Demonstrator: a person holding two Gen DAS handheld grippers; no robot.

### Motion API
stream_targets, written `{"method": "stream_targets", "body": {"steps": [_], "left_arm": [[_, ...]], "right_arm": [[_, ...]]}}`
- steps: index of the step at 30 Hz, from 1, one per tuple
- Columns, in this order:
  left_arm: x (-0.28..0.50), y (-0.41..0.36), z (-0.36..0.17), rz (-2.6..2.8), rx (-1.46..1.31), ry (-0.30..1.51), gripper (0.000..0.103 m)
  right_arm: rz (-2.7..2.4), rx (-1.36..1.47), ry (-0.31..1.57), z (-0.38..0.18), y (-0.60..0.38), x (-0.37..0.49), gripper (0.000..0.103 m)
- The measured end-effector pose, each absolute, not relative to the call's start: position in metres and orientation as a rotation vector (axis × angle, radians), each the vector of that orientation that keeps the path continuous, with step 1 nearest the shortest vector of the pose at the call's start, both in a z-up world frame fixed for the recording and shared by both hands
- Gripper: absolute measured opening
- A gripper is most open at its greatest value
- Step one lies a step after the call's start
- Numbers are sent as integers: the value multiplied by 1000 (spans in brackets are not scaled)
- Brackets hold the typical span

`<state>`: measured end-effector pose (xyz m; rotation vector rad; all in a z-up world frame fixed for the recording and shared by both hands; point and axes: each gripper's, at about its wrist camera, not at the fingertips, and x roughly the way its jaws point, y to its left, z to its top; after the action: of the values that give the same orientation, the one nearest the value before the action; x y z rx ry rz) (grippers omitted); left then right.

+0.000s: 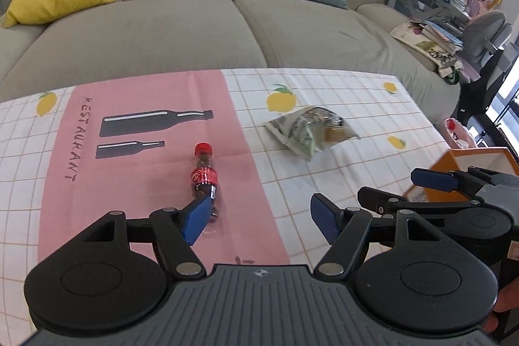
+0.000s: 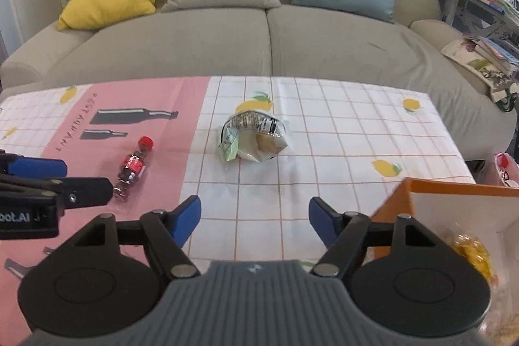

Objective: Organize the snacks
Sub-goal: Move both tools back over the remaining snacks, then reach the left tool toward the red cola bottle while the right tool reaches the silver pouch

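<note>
Left wrist view: the left gripper point(image 1: 259, 218) is hanging over the table point(image 1: 324, 86) with its jaws spread and nothing between them. The bottle point(image 1: 203, 175) is lying on its side just past the left finger. The packet point(image 1: 308, 130) is lying farther off. Neither is stowed yet.

Right wrist view: the right gripper point(image 2: 254, 221) is also standing apart and empty. The box point(image 2: 454, 209) is sitting at its right, already holding a yellow snack point(image 2: 473, 255). Judged progress: partly done; bottle and packet are still awaiting placement.
</note>
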<state>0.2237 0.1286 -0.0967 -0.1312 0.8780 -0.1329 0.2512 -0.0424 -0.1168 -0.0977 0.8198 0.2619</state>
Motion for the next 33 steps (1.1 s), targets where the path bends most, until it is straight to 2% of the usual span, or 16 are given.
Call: {"method": "stream_targets", "body": {"steps": [16, 18, 19, 20, 28, 33], "left_arm": [[275, 155, -111, -148, -224, 867, 82], [281, 157, -114, -141, -204, 877, 82], [284, 158, -117, -133, -191, 891, 82], [287, 160, -121, -118, -179, 911, 82], [291, 170, -149, -83, -176, 993, 75], [293, 164, -157, -71, -163, 1005, 67]], "right_arm": [[276, -172, 795, -134, -26, 321, 76], [290, -166, 791, -132, -23, 334, 82], [294, -160, 790, -132, -21, 340, 91], [303, -152, 794, -131, -19, 347, 94], [319, -173, 865, -152, 3, 384, 94], [303, -173, 898, -169, 8, 391, 88]]}}
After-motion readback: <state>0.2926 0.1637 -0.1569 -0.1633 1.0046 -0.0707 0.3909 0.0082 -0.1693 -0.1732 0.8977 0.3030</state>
